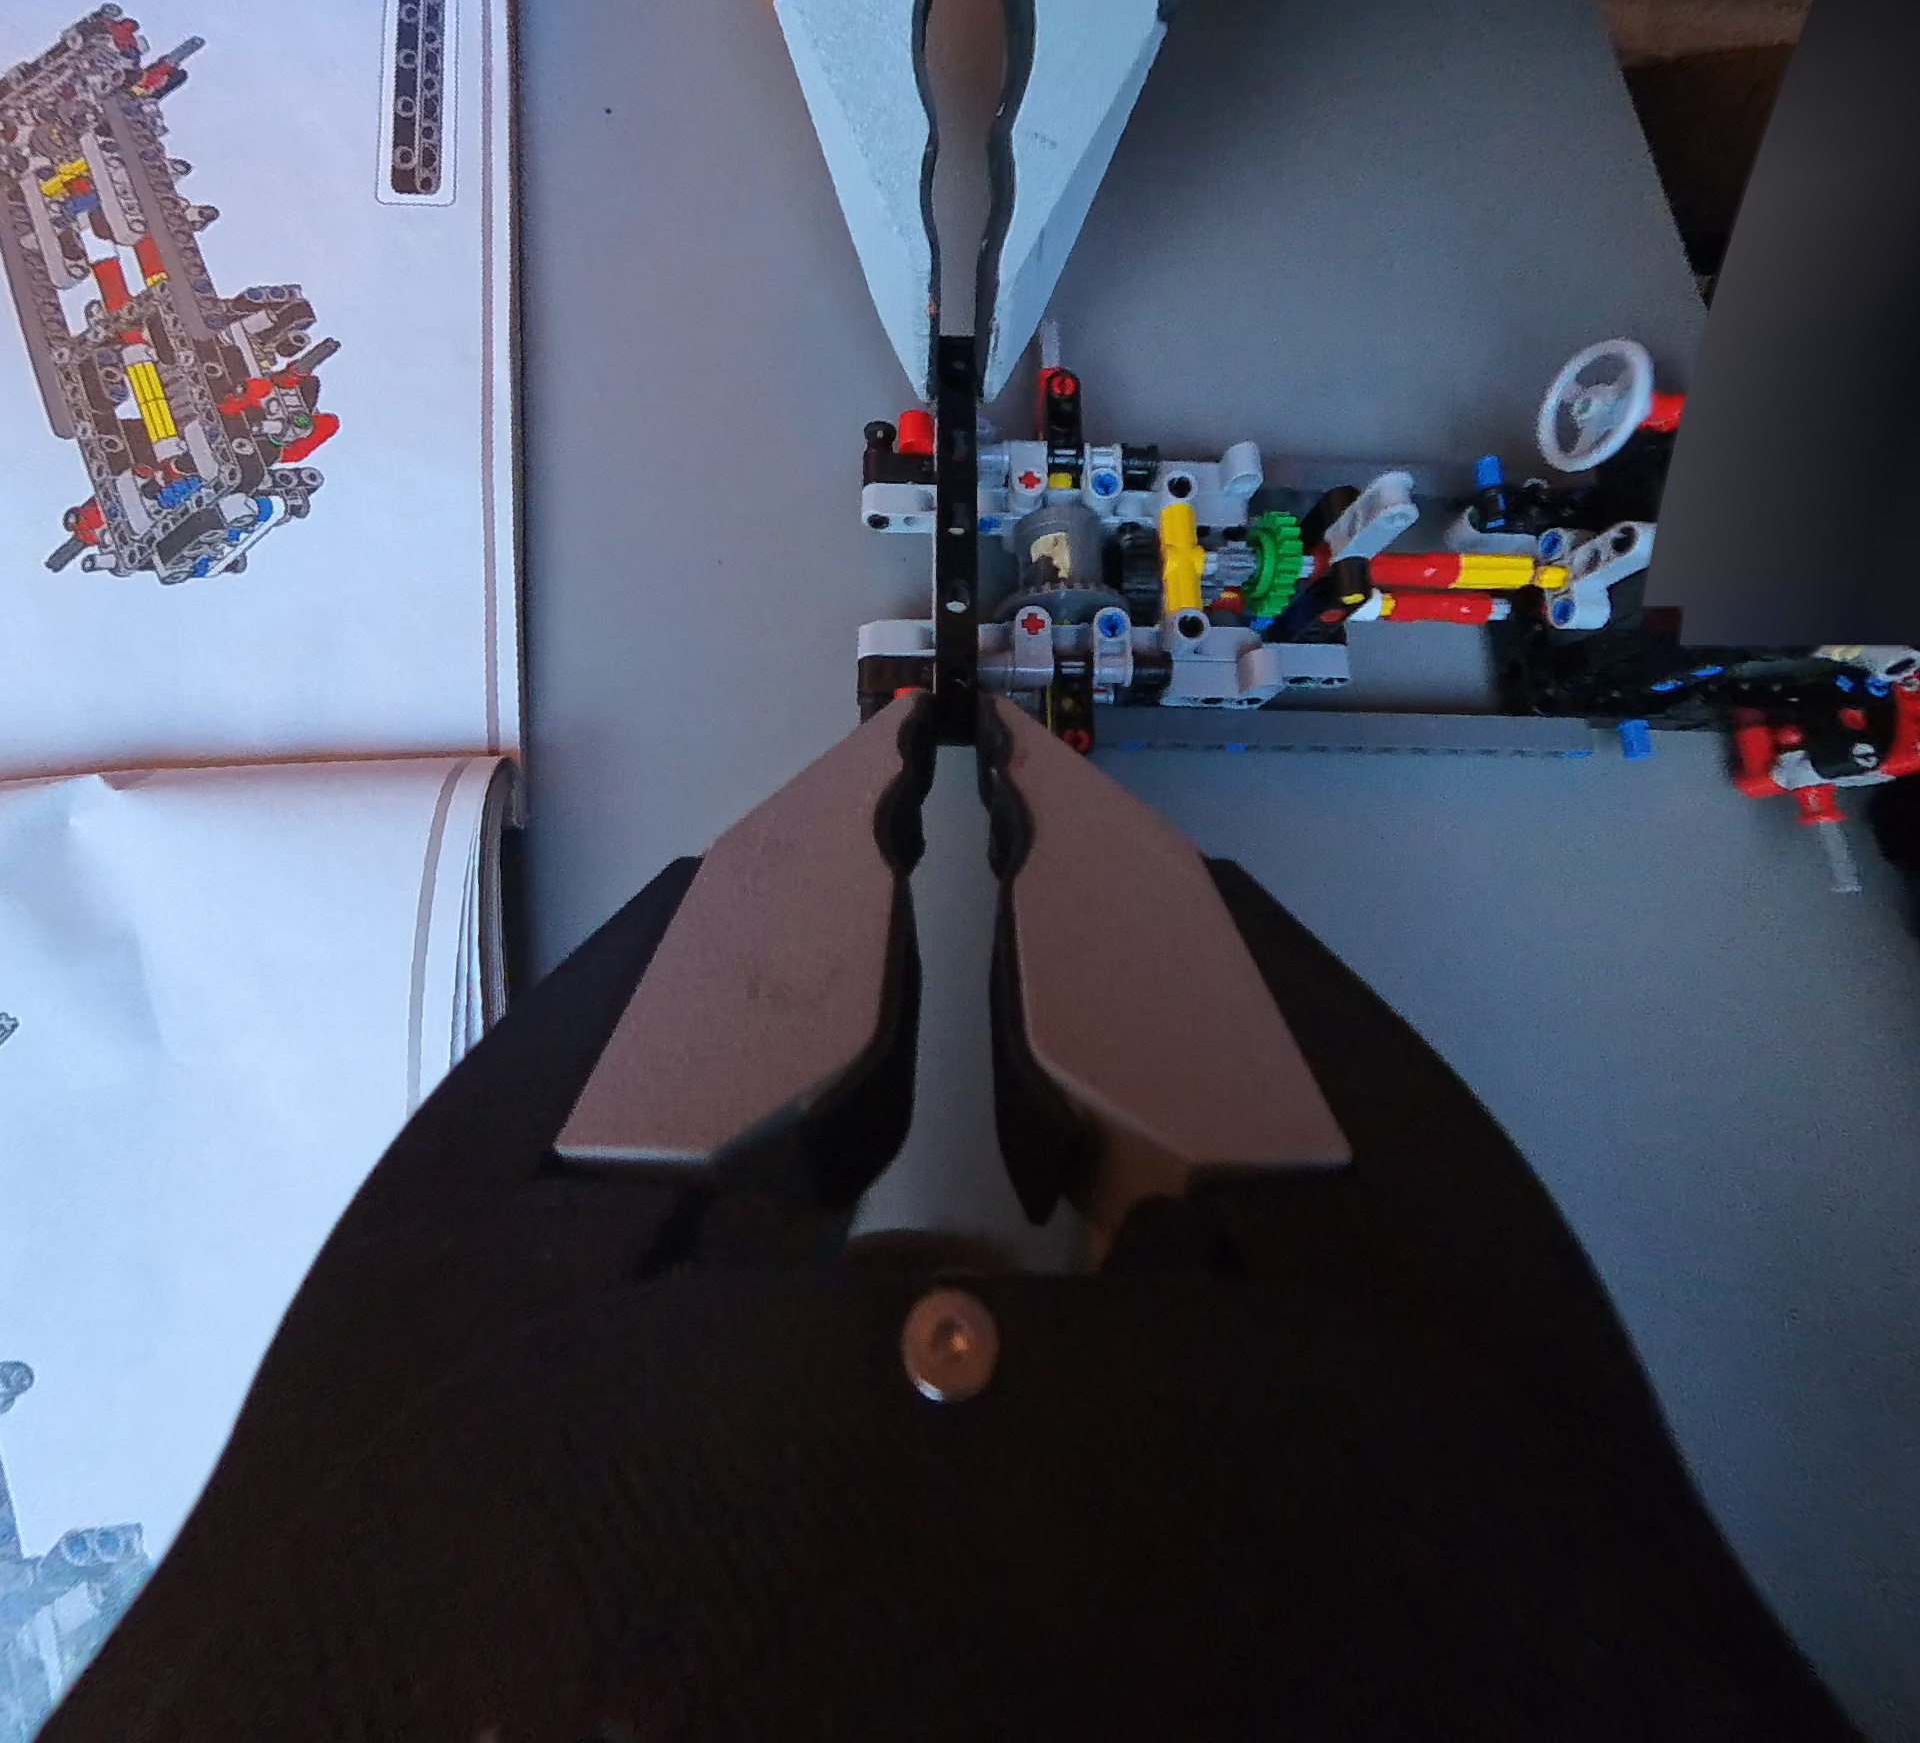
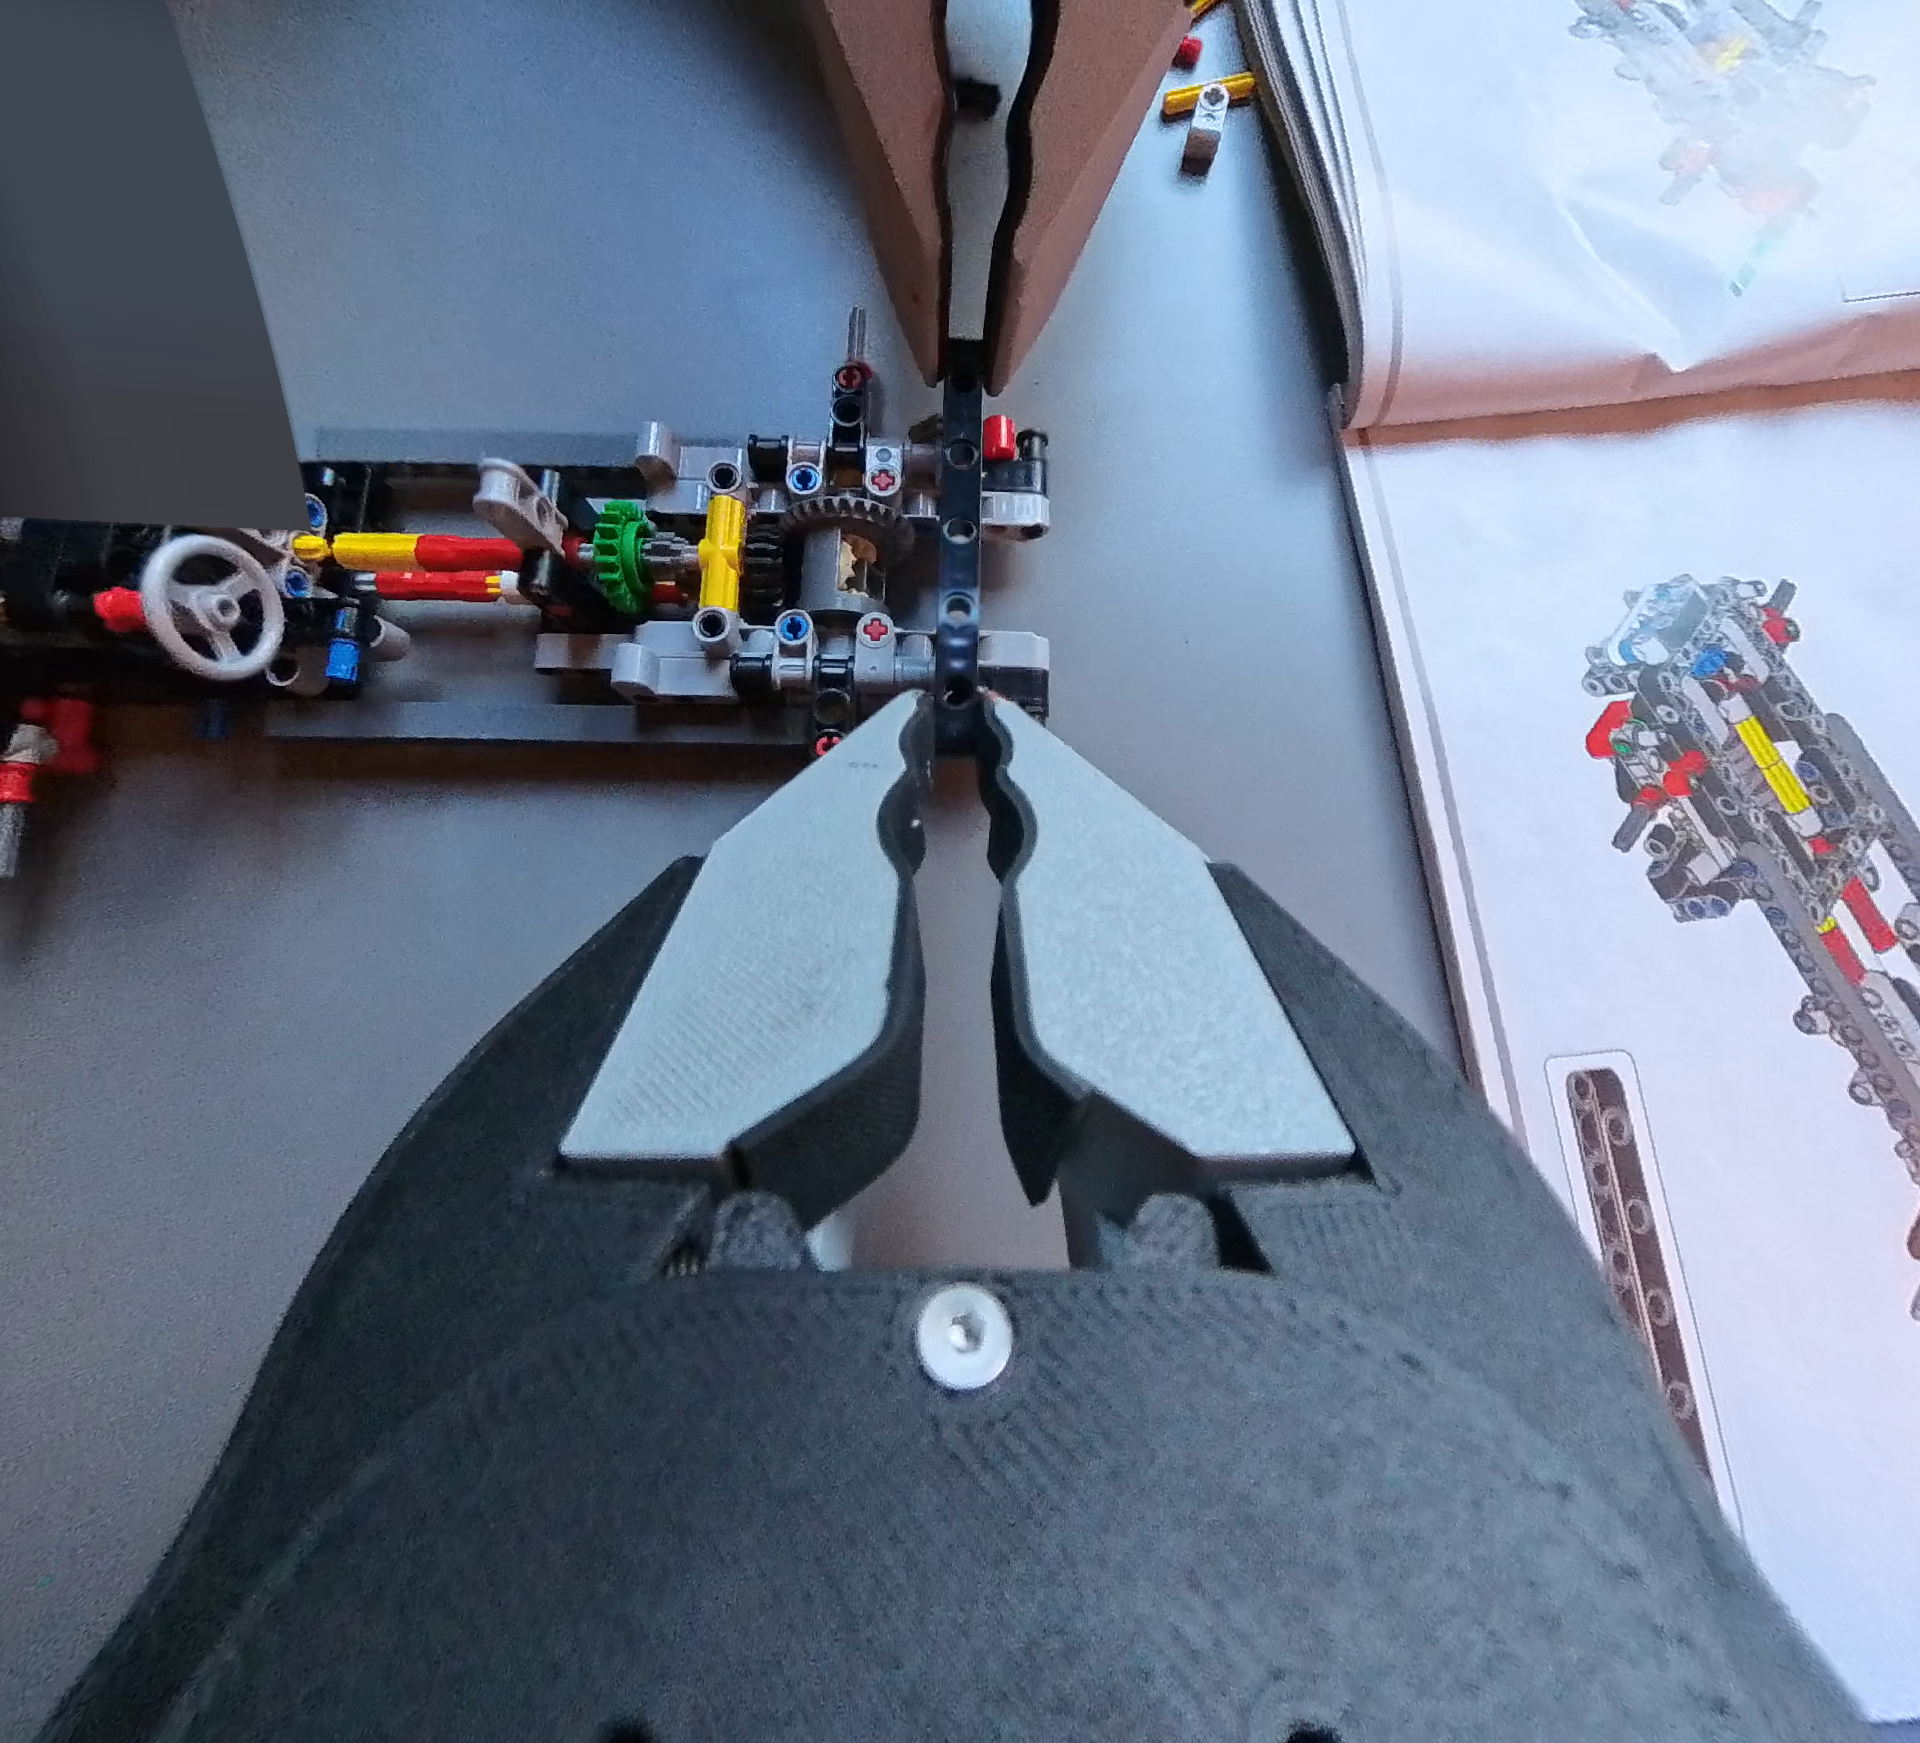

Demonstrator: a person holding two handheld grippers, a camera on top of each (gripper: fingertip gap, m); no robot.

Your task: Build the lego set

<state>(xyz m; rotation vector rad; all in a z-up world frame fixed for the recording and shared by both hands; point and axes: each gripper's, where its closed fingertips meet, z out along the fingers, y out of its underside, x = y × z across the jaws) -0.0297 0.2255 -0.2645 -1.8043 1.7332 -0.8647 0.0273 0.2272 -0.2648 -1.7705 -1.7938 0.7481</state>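
Observation:
A black beam with holes (image 1: 956, 540) lies crosswise over the near end of a brick-built chassis model (image 1: 1143, 571) on the grey table. My left gripper (image 1: 956, 722), with brown fingers, is shut on one end of the beam. My right gripper (image 2: 958, 727), with grey fingers, is shut on the other end of the beam (image 2: 959, 571). The two grippers face each other. The right one shows at the top of the left wrist view (image 1: 956, 374), and the left one at the top of the right wrist view (image 2: 966, 368). The chassis (image 2: 727, 571) carries a green gear and yellow and red axles.
An open instruction booklet (image 1: 260, 343) lies beside the model, also in the right wrist view (image 2: 1662, 550). A white steering wheel (image 2: 213, 607) sits at the model's far end. Loose small parts (image 2: 1205, 109) lie near the booklet. A red and black sub-assembly (image 1: 1829, 737) is at the right. One gripper's finger ends stand about 7 cm off the other's.

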